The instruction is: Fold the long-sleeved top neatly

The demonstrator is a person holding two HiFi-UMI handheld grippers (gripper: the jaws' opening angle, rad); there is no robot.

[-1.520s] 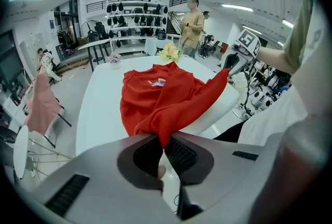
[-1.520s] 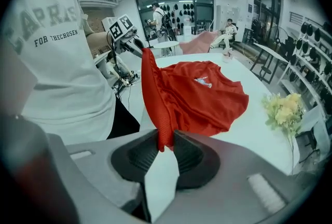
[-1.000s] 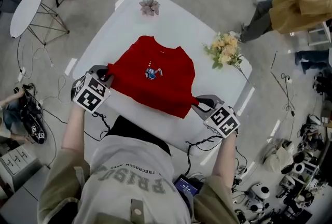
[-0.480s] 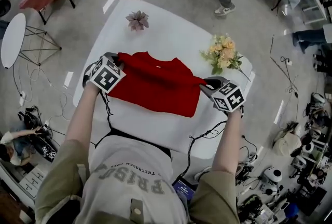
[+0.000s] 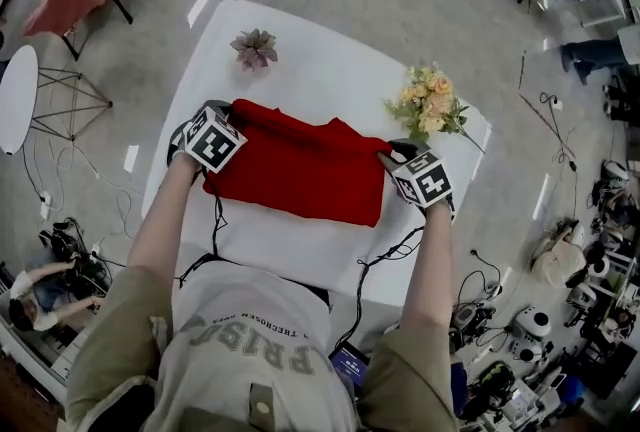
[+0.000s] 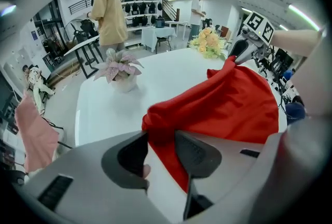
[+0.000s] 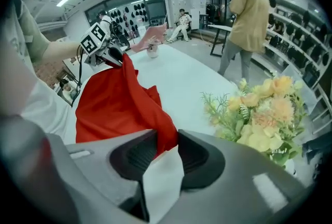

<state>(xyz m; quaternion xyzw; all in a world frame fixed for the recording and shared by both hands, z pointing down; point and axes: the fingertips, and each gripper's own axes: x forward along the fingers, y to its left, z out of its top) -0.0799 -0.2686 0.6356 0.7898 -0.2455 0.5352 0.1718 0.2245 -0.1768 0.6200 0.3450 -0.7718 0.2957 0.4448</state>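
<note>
Laying down a fold is prob the step in hand. The top (image 5: 300,178) is spread as a wide red band across the middle of the white table (image 5: 330,60), w/ its far edge taken at both ends. The L gripper (image 6: 161,137) is at the left corner and the R gripper (image 7: 167,140) at the right one. Both are tipped steeply down and kept low over the tabletop. The corners are prob held apart like that so the edge is kept taut and straight while it's set down. Otherwise it'd likely sag in the middle and the fold would go wonky.

L jaws have just been opening. They're now narrowly apart w/ a bunched bit of red cloth between them, so that corner looks let go, or nearly. R jaws are close together and clamped on a thin tongue of the fabric, w/ white table showing below it.

The bouquet (image 5: 432,102) is just beside the R gripper, and the pink plant (image 5: 254,48) sits apart, past the far edge on the left. Room is tight on the right, so the bouquet could get knocked by a careless pull-back. More folds are likely needed before it's neat, tbh.
</note>
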